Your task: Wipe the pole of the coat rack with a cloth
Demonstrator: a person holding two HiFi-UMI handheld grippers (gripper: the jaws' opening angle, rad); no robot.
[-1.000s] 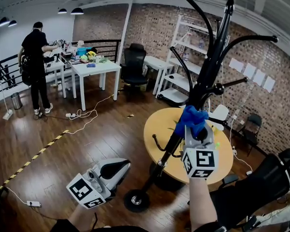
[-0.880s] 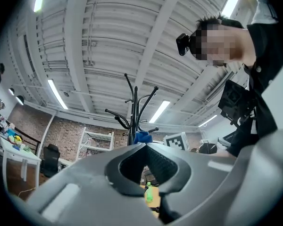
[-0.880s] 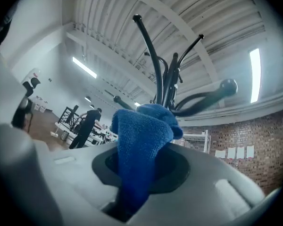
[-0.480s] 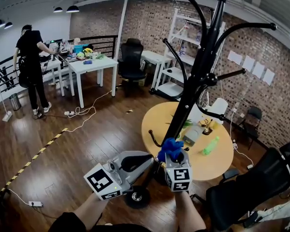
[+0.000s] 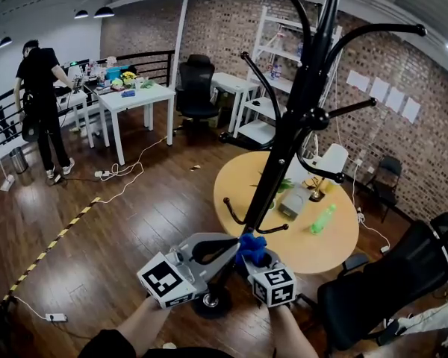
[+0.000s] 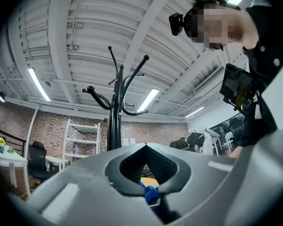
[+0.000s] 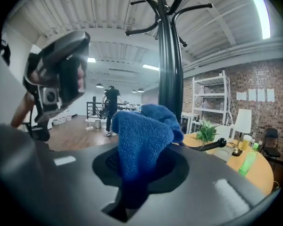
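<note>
The black coat rack (image 5: 284,155) is the largest thing before us; its pole rises slanted from the round base (image 5: 211,303) on the wooden floor up to the curved hooks at the top of the head view. Behind it stands the round yellow table (image 5: 328,245), and far at the left a person (image 5: 37,103) stands beside a white table (image 5: 134,99).

Low in the head view we hold both tools close to the bottom part of the pole. The left gripper (image 5: 234,245) lies just left of the pole; in its own view its jaws (image 6: 145,147) are pressed together at the tips and we see nothing between them. The right gripper (image 5: 254,256) is just beside it, and its jaws pinch the blue cloth (image 5: 250,246). In the right gripper view the cloth (image 7: 144,135) stands up out of the jaws directly in front of the pole (image 7: 170,69), low on it, near the base. A small green bottle (image 5: 322,218) lies on the table.
</note>
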